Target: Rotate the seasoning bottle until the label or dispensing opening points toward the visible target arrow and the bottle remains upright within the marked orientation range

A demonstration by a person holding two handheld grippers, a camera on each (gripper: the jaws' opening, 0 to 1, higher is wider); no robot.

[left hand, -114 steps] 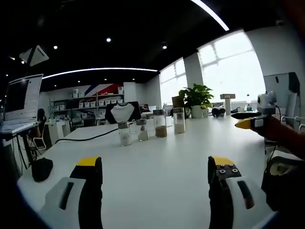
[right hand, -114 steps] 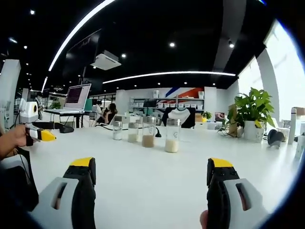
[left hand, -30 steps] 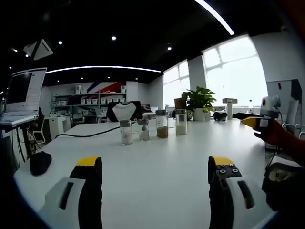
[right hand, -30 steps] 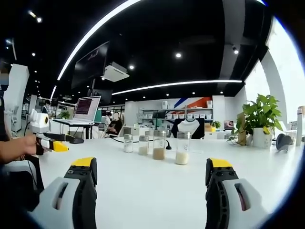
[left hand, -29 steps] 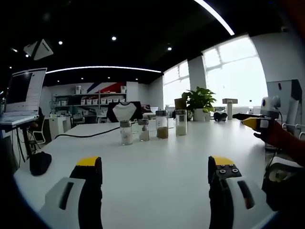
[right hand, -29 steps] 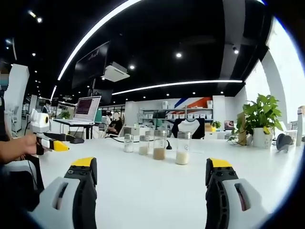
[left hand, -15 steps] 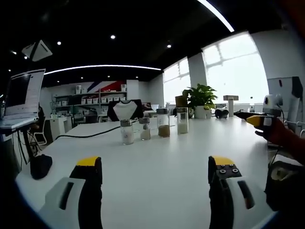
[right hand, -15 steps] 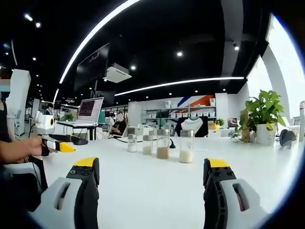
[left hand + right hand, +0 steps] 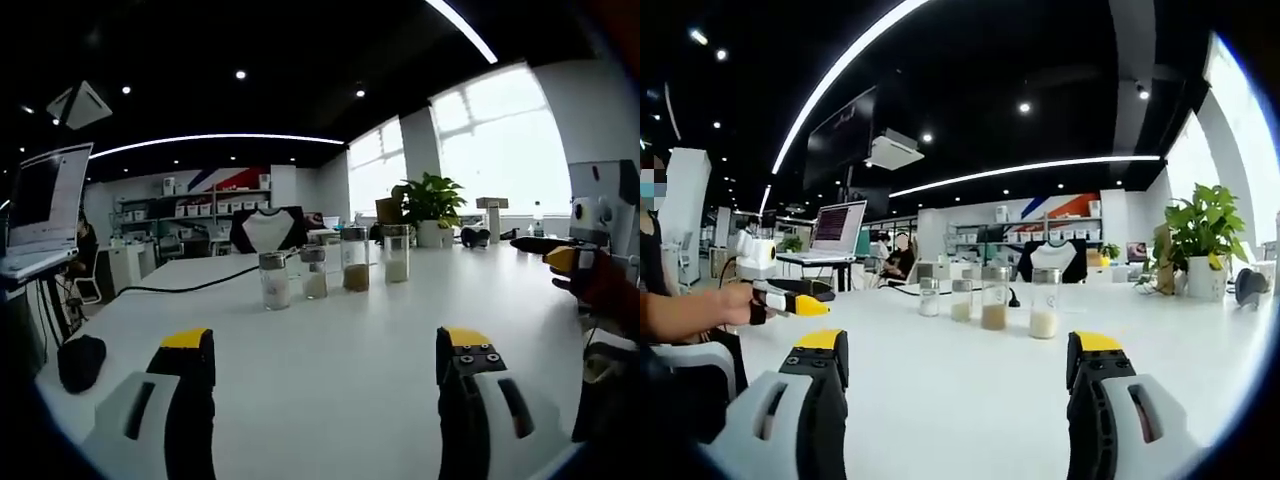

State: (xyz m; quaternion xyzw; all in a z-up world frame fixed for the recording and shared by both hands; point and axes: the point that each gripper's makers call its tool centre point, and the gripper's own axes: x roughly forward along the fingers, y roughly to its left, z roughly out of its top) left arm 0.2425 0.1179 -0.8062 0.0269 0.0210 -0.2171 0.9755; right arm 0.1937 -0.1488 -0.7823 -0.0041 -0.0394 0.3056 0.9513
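Standing in a row near the middle of the white tabletop (image 9: 330, 370) are four seasoning bottles (image 9: 330, 275), upright and just beside one another, well apart from both tools. The left tool (image 9: 325, 355) is released, its jaws spread wide and holding nothing; the right tool (image 9: 955, 358) is likewise released and empty. From the right gripper view the row (image 9: 985, 300) runs from small white-filled jars to a taller brown one and a tall white one (image 9: 1044, 303).

No target arrow or marked range is visible from here, so which bottle to turn is unclear. The main risk, as I judge it, is the close spacing: wide jaws closing on one bottle could nudge or topple its neighbour. An off-centre grip on a tall bottle could tilt it while turning.
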